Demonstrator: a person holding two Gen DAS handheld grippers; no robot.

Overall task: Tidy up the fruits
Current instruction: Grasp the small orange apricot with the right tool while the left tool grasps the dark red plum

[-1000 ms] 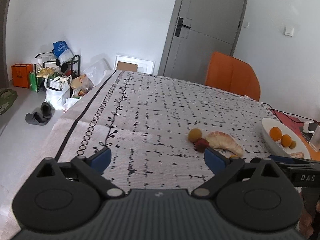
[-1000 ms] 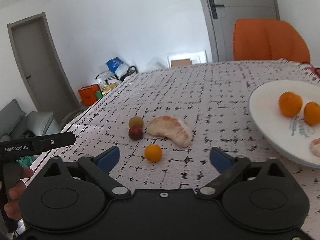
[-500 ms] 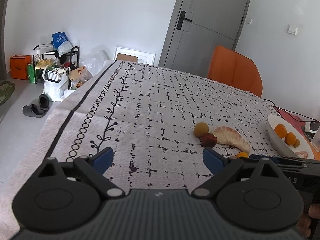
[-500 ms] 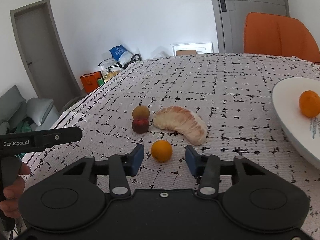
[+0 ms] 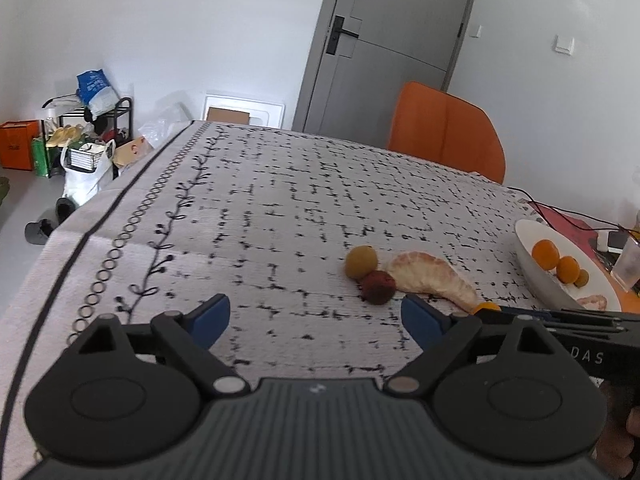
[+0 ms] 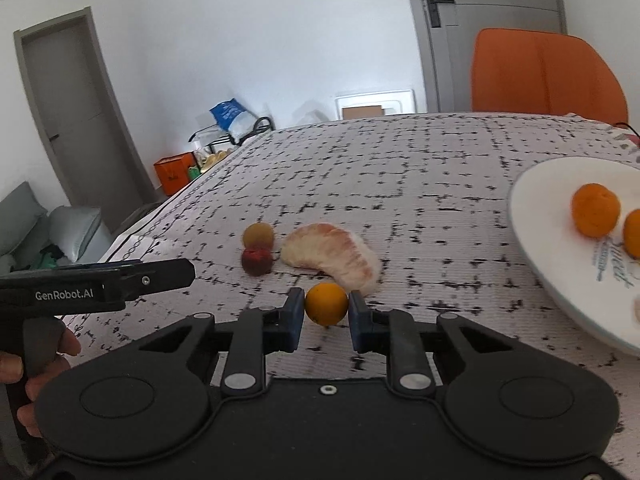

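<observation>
The right gripper (image 6: 326, 314) pinched the small orange (image 6: 326, 304) on the tablecloth (image 6: 400, 184). The left gripper (image 5: 314, 316), closing on nothing, was nearer the red fruit (image 5: 378, 286). Far right stood the plate (image 6: 540, 240).

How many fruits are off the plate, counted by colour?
orange fruit: 1
red fruit: 1
yellow-brown fruit: 1
pink citrus segment: 1
Total: 4
</observation>
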